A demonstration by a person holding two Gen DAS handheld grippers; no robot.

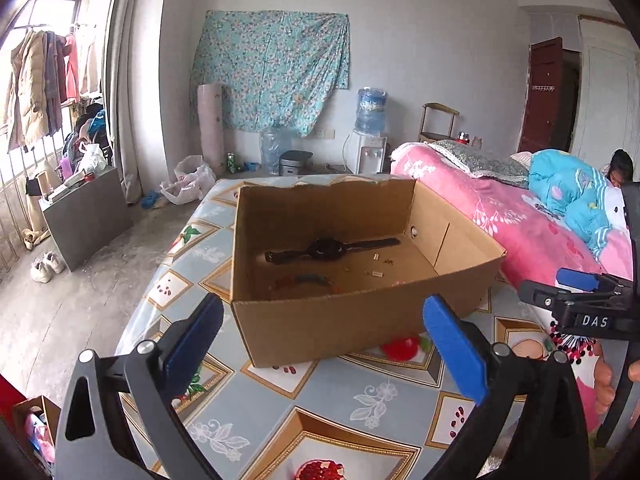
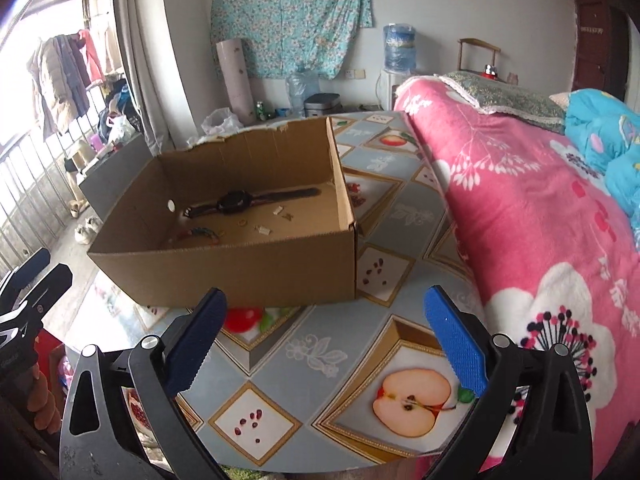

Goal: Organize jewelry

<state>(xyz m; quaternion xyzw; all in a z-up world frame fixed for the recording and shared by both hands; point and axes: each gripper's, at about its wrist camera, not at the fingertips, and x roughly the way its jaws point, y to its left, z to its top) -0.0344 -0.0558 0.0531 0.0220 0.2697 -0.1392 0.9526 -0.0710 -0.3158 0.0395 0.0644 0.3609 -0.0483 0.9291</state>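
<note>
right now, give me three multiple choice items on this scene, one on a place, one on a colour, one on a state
1. Where does the black watch lie?
A. on the pink blanket
B. inside the cardboard box
C. on the floor by the shoes

2. What colour are the pads on the right tool?
A. blue
B. yellow
C. white

3. How does the left tool stand?
A. shut on the watch
B. shut on the box rim
C. open, holding nothing

Answers:
1. B, the watch lies stretched flat on the floor of the cardboard box, with a bracelet and some small pieces near it.
2. A, both pads in the right wrist view are blue.
3. C, its fingers stand wide apart above the patterned tablecloth, short of the box, with nothing between them.
</note>
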